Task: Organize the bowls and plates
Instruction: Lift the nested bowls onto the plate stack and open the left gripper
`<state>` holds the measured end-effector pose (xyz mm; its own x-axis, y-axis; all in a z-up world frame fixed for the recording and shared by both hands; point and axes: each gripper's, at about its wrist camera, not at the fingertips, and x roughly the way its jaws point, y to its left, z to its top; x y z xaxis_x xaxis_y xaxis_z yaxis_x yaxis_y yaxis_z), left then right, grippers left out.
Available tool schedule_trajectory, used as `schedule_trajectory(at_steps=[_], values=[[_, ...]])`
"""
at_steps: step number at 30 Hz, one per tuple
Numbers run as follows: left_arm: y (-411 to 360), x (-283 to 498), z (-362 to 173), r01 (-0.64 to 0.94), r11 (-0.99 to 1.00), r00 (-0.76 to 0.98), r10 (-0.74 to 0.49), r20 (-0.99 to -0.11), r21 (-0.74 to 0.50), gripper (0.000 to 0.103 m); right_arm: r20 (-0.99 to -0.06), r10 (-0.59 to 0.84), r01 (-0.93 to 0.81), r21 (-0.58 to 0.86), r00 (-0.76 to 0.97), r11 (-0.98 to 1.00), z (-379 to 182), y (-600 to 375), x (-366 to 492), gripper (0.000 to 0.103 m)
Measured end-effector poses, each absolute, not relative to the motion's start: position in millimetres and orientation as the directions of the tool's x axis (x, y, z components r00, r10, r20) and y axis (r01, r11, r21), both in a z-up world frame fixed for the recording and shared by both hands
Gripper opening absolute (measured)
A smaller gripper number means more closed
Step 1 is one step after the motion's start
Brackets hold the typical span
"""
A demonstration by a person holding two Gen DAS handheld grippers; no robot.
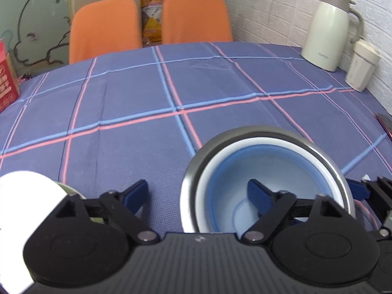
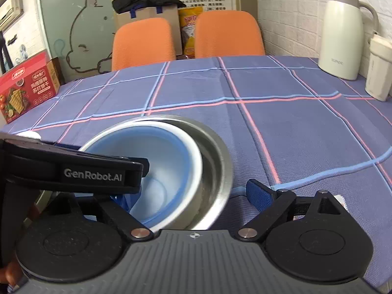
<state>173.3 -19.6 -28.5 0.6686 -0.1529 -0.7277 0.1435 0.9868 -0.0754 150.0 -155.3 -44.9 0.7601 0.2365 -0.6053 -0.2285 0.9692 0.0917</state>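
Both tongs gape wide, gripping nothing: left gripper [image 1: 198, 196] has one blue-padded finger [image 1: 257, 197] dipping inside the blue bowl [image 1: 269, 171], right gripper [image 2: 196, 191] straddles the steel rim. Blue bowl nests in white bowl [image 1: 250, 144], inside steel bowl [image 2: 218, 161], smooth, round. Left of left tongs, white dish [image 1: 24, 191], cut off, overexposed.

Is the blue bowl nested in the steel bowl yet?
Yes. Blue bowl sits inside the steel bowl, leaning toward its left wall.
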Motion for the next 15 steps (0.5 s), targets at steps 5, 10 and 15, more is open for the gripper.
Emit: schedule_trajectory(at_steps=[5, 10, 15], values=[[-20.6, 174.8, -23.8, 0.185, 0.971, 0.621, -0.237, -0.747, -0.154, 0.034, -0.605, 0.271, -0.261, 0.107, 0.749, 0.959, -37.7, -151.6, 145.9, 0.064], [-22.9, 172.5, -17.6, 0.185, 0.97, 0.615, -0.24, -0.751, -0.158, 0.034, -0.611, 0.281, -0.249, 0.14, 0.74, 0.958, -32.7, -152.8, 141.6, 0.065], [-24.4, 169.2, -0.8, 0.201, 0.965, 0.641, -0.259, -0.723, -0.167, 0.034, -0.58, 0.267, -0.238, 0.127, 0.77, 0.963, -17.2, -153.1, 136.0, 0.066]])
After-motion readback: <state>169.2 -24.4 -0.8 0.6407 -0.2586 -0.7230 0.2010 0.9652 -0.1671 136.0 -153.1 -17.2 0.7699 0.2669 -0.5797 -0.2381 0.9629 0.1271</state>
